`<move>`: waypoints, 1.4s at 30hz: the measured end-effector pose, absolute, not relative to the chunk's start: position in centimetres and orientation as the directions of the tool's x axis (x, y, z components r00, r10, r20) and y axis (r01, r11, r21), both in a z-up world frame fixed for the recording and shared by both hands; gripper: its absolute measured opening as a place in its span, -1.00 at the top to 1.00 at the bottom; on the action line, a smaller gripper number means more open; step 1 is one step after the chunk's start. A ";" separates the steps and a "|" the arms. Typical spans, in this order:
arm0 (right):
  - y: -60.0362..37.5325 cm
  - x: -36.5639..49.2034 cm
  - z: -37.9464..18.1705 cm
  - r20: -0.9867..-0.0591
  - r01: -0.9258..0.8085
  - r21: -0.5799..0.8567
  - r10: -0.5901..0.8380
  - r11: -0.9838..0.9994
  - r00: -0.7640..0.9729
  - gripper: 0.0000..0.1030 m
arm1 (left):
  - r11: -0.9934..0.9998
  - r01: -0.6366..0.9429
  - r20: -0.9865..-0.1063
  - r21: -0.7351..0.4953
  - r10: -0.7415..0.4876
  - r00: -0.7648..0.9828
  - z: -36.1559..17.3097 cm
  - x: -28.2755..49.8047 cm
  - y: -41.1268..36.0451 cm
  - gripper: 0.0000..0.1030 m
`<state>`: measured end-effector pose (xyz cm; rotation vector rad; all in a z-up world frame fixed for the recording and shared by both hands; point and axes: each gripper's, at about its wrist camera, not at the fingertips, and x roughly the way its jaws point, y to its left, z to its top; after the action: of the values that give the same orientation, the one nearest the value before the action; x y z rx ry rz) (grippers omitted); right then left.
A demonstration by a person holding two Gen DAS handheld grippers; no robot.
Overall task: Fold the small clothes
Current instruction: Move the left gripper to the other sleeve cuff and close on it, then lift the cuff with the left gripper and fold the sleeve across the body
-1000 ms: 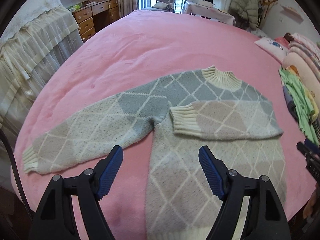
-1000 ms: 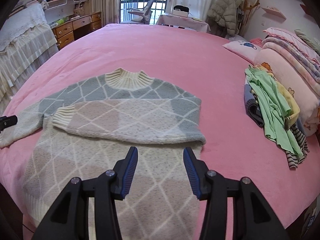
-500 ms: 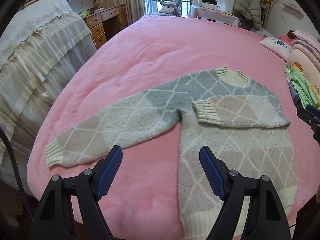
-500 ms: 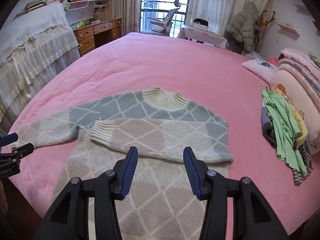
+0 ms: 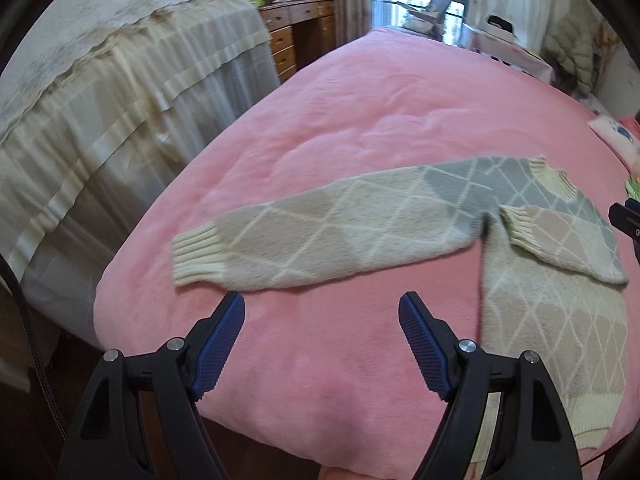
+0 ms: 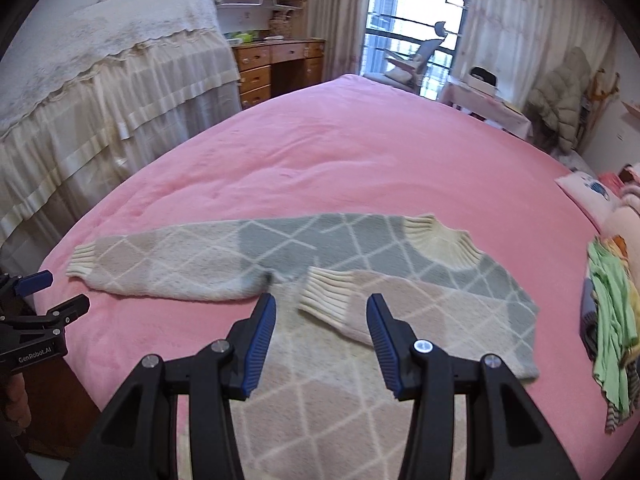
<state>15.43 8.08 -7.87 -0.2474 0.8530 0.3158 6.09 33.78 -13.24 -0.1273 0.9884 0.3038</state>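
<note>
Plainly both sets of fingers gape empty above the sweater [image 6: 360, 280], its hem cut off below the right gripper [image 6: 321, 312].

Both wrist views angled down, sharing the sweater [image 5: 360, 232].

I see a bed covered with a pink fleece blanket [image 6: 360, 152]. On it a knitted sweater [image 6: 360, 248] with a diamond pattern lies flat. One sleeve [image 5: 320, 236] is stretched out to the side; the other sleeve [image 6: 400, 304] is folded across the chest. At the right edge I see a pile of clothes [image 6: 612, 320], a pillow [image 6: 588, 188] and folded blankets [image 6: 628, 208].
</note>
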 end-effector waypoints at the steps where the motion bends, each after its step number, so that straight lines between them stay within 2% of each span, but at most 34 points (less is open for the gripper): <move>1: 8.8 15.6 -8.1 -0.771 -0.378 -0.092 0.174 0.921 0.613 0.08 | 0.941 -0.337 -0.839 0.019 0.198 0.507 -13.6 5.6 35.1 -0.52; 5: 12.1 15.7 -9.2 -0.766 -0.439 -0.114 0.203 0.891 0.610 0.08 | 0.908 -0.418 -0.848 -0.011 0.213 0.485 -15.2 4.5 38.8 -0.52; 14: 17.6 16.4 -13.0 -0.787 -0.529 -0.107 0.253 0.842 0.562 0.08 | 0.807 -0.574 -0.882 -0.140 0.163 0.443 -20.3 3.4 44.9 -0.52; 17: 19.2 16.6 -14.6 -0.797 -0.547 -0.109 0.256 0.830 0.547 0.08 | 0.774 -0.597 -0.879 -0.209 0.119 0.461 -21.5 3.5 46.1 -0.50; 21: 20.4 16.9 -16.9 -0.808 -0.557 -0.081 0.272 0.827 0.522 0.08 | 0.727 -0.608 -0.866 -0.319 0.037 0.499 -23.3 4.3 47.5 -0.30; 25: 20.9 17.4 -19.1 -0.826 -0.555 -0.056 0.274 0.830 0.493 0.08 | 0.682 -0.617 -0.856 -0.393 -0.027 0.516 -25.3 6.2 48.4 -0.26; 35: 19.0 18.7 -21.0 -0.840 -0.520 -0.057 0.241 0.852 0.487 0.08 | 0.629 -0.635 -0.835 -0.449 -0.041 0.549 -27.9 10.6 49.0 -0.25; 36: 18.8 18.9 -21.1 -0.839 -0.513 -0.057 0.237 0.856 0.489 0.08 | 0.626 -0.635 -0.831 -0.452 -0.037 0.555 -27.9 10.9 49.1 -0.12; 37: 18.5 19.1 -21.1 -0.839 -0.504 -0.057 0.233 0.862 0.493 0.08 | 0.628 -0.638 -0.831 -0.446 -0.027 0.555 -27.9 11.3 49.1 0.20; 38: 18.4 19.4 -21.1 -0.839 -0.498 -0.054 0.231 0.865 0.492 0.08 | 0.635 -0.641 -0.838 -0.431 -0.018 0.545 -27.9 11.6 49.1 0.39; 39: 18.2 19.6 -21.2 -0.840 -0.492 -0.053 0.228 0.869 0.493 0.08 | 0.643 -0.644 -0.845 -0.414 -0.008 0.535 -27.8 11.9 49.2 0.67; 40: 18.1 19.8 -21.2 -0.839 -0.485 -0.054 0.224 0.873 0.495 0.08 | 0.645 -0.647 -0.847 -0.407 0.000 0.532 -27.7 12.0 49.3 0.79; 42: 17.8 20.4 -21.2 -0.838 -0.472 -0.058 0.214 0.879 0.502 0.08 | 0.640 -0.644 -0.835 -0.419 0.006 0.550 -26.9 11.9 49.5 0.82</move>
<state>20.35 17.80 -21.16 -0.2971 0.9602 0.4220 11.89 49.52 -26.95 -0.7992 0.9196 0.4375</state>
